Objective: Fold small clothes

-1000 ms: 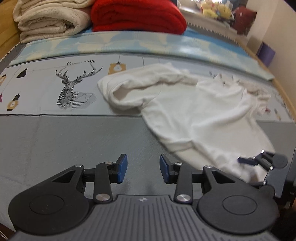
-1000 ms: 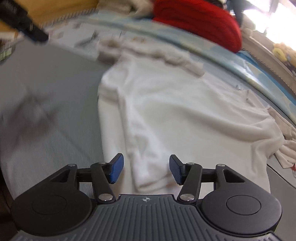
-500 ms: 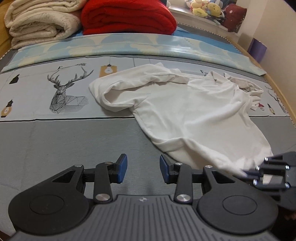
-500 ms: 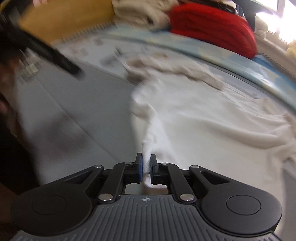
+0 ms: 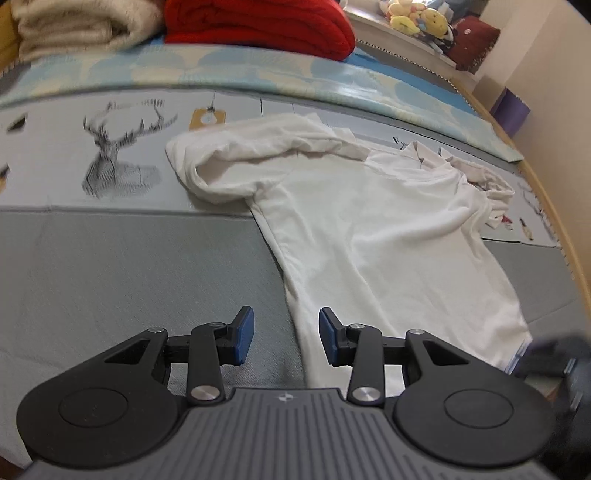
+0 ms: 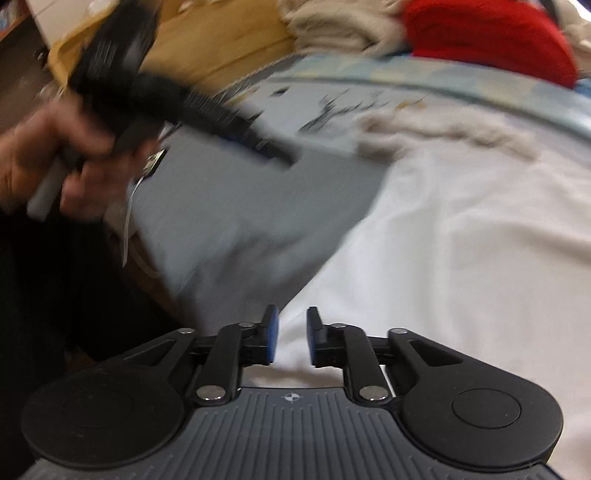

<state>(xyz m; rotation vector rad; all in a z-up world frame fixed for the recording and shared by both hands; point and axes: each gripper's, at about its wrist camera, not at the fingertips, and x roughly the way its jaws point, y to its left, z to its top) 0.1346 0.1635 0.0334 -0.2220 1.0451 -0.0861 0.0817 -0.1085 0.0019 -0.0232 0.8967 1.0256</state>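
Note:
A white T-shirt (image 5: 369, 229) lies spread on the grey mat (image 5: 129, 266), its left sleeve bunched up near the deer print. My left gripper (image 5: 286, 339) hangs open over the shirt's lower left edge, and that edge runs under the gap beside the right pad. In the right wrist view the shirt (image 6: 461, 221) fills the right half. My right gripper (image 6: 291, 336) is over its near hem with the jaws opening. White cloth shows in the gap and the pads do not press it. The right gripper (image 5: 546, 354) appears blurred at the hem's right corner.
A red blanket (image 5: 258, 22) and a cream blanket (image 5: 74, 26) are stacked at the back. Plush toys (image 5: 417, 18) sit on a ledge at the far right. A hand (image 6: 55, 162) holds the left gripper, blurred, at the left of the right wrist view.
The right gripper closed on a fold of the hem, rose and swung left, and its jaws have now parted. The left gripper stayed open and shifted over the shirt's edge.

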